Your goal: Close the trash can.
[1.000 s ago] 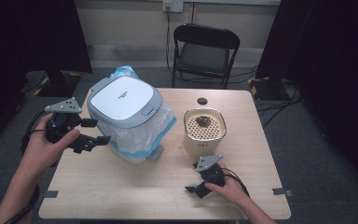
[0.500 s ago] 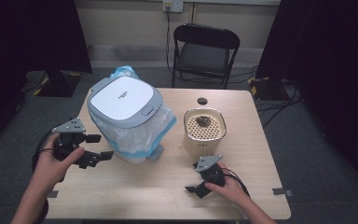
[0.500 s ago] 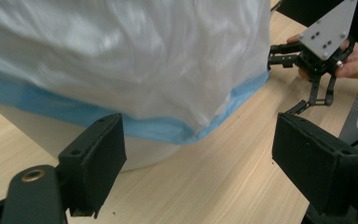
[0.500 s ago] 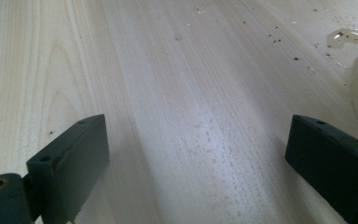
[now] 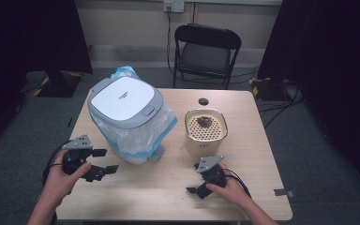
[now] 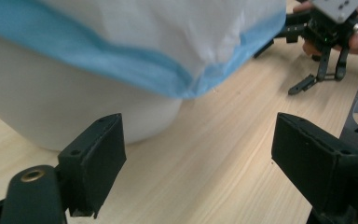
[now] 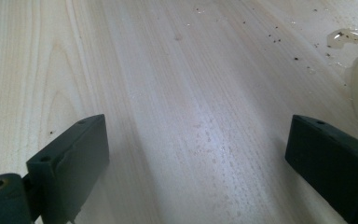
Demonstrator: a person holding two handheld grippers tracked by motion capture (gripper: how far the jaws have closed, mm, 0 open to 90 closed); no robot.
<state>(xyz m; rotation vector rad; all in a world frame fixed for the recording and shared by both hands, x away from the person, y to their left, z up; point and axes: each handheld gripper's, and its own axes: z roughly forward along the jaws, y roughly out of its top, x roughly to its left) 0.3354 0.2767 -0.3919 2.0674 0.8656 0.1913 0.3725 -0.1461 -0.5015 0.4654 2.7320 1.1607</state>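
A small dark mark sits on the lid of the white plastic bin with a grey-rimmed lid (image 5: 124, 105), and a short line of print on the front of the cream container with a perforated top (image 5: 206, 132); both are too small to read. The bin, lined with a translucent bag edged in blue (image 6: 177, 74), stands on the pale wooden table (image 5: 159, 192). The left gripper (image 5: 104, 161) hangs just beside the bin's lower left side, jaws spread wide with nothing between them; in its own view the bin's white wall lies just beyond the left jaw. The right gripper (image 5: 193, 191) lies near the cream container, well apart from the bin, jaws likewise released over bare wood.
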